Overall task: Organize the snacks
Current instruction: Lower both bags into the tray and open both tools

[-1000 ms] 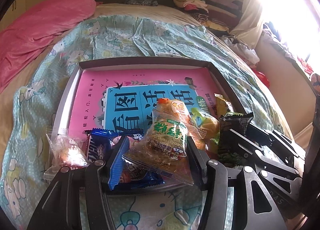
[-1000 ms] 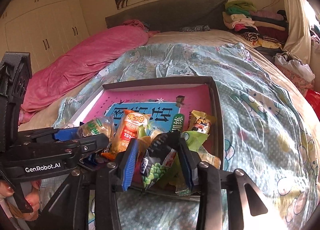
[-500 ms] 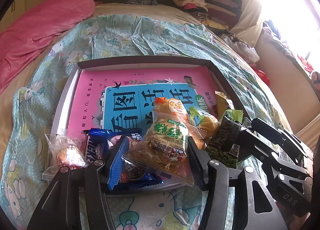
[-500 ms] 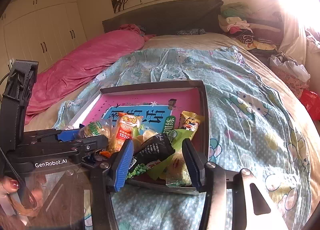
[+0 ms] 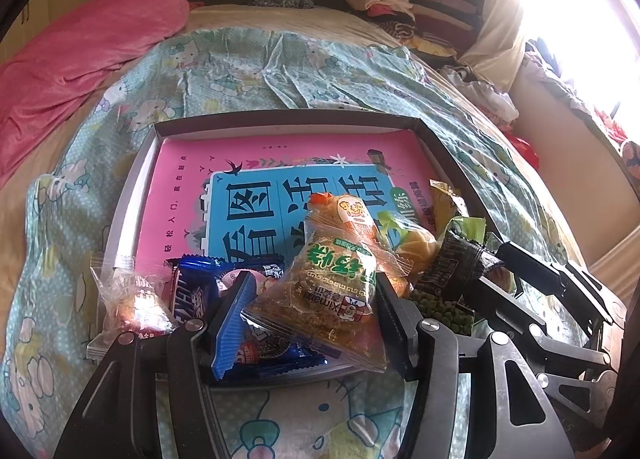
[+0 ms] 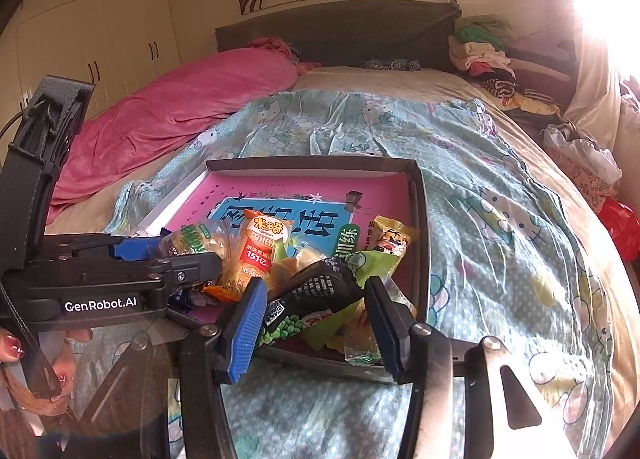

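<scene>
While your left tongs (image 5: 316, 319) grip the crispy-rice packet (image 5: 332, 287) over the tray (image 5: 280, 121) on the bed, your right tongs (image 6: 316, 319), just opened, straddle the green-pea packet (image 6: 308, 303) unpinched; place it next.

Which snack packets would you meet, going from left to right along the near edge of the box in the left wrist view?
Clear packet → blue packet → golden crispy-snack packet → black green-pea packet.
</scene>
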Motion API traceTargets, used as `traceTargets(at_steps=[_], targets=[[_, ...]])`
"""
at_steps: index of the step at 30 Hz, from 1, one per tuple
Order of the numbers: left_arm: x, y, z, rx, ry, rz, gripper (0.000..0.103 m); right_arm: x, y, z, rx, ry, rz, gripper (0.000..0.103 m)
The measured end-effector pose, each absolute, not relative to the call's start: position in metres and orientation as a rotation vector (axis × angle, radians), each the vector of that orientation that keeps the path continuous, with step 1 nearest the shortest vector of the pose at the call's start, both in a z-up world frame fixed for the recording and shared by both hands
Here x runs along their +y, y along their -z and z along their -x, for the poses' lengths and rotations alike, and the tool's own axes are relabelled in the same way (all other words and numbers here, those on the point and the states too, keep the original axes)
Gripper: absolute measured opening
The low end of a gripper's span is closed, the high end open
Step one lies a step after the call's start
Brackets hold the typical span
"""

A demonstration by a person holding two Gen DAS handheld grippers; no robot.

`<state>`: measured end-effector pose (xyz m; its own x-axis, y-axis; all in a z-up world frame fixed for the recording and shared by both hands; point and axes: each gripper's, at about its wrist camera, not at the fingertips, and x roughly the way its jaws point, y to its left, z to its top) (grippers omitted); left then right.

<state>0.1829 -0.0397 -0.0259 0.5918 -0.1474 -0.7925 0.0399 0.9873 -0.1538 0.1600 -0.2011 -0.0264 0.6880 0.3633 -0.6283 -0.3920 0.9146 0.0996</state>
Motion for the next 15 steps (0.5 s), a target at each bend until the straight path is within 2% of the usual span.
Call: traceTargets(at_steps=[4,7,15], targets=[[-0.0394,0.0255,-0.1834,0.933,0.113,0.131,0.062,-0.2023,0.0259,-0.1609,0.691,-0.419,0.037,0.051],[-0.0385,0.0234,-0.1838,0.924,0.114,0.138,0.07,-0.2038,0.0256,-0.1613,0.692,-0.419,0.032,0.051],[-0.0373,0.0162,-0.182,0.9,0.119,0.143,0.072,-0.2058,0.024,-0.1613,0.685,-0.415,0.032,0.051]])
